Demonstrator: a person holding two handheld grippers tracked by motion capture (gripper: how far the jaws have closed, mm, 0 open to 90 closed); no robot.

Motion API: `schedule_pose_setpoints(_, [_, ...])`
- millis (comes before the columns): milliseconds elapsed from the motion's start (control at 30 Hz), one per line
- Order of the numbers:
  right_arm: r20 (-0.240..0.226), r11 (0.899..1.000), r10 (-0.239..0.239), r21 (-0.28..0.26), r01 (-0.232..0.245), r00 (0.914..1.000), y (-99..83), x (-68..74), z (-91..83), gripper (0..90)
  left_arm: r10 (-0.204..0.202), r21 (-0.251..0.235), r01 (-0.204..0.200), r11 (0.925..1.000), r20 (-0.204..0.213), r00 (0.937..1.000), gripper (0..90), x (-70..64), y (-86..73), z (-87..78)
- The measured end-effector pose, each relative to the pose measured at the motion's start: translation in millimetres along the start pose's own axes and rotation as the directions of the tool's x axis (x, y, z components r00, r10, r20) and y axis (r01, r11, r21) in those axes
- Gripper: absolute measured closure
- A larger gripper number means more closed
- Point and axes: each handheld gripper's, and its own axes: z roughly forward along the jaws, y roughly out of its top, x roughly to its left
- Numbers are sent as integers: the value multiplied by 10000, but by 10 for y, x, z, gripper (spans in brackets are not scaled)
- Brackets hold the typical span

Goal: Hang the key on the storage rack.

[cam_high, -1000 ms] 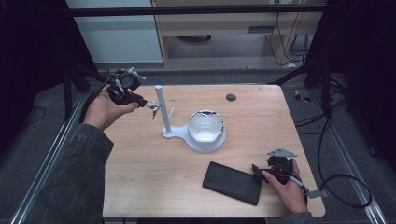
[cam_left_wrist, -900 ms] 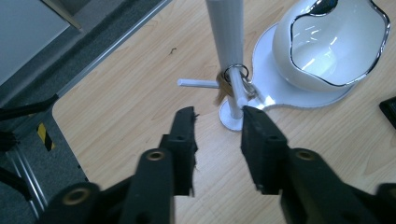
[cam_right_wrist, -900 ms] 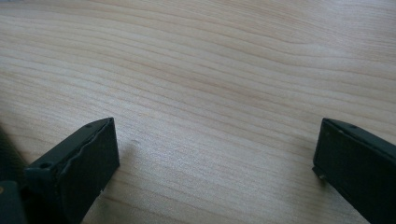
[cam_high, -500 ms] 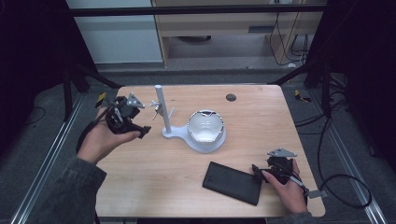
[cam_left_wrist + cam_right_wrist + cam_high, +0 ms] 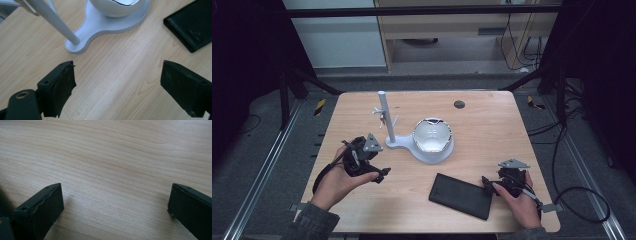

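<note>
High view: left gripper [image 5: 379,174] is hovering over the near-left part of the tabletop [image 5: 492,130], held in the person's left hand [image 5: 334,182], jaws pointing right toward the white stand [image 5: 388,120] and its round dish [image 5: 432,137]; jaws are sitting apart, gripping nothing. Right gripper [image 5: 488,183] is resting near-right, its jaws touching or just beside the right end of the black wallet [image 5: 461,195], which is lying flat near the front edge. A small dark disc [image 5: 459,104] is sitting far right of the stand.

Left gripper view: jaws are standing wide over bare wood; stand base [image 5: 100,27] is lying ahead, wallet corner [image 5: 192,27] at upper right.

Right gripper view: jaws are standing wide, empty, over bare tabletop [image 5: 112,170].
</note>
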Motion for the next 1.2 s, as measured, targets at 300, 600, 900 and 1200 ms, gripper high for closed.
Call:
schedule_pose_setpoints(300, [-3,10000,-7,-11,7,10000,0,-1,0,4,417,-10,-417,9991,399,9983,130,-245,-16,202])
schedule_pose_setpoints(600, [-27,9999,31,95,-31,10000,15,-17,-48,74,969,72,-983,9951,1133,9888,169,-544,12,568])
schedule_pose_setpoints(900, [-231,9945,-388,-987,364,9990,23,59,-272,115,1632,321,-1731,9844,2020,9657,312,-826,72,872])
schedule_pose_setpoints(1200, [-247,9887,-631,-1374,591,9977,-36,77,-431,173,1946,611,-2171,9742,2585,9462,682,-951,112,961])
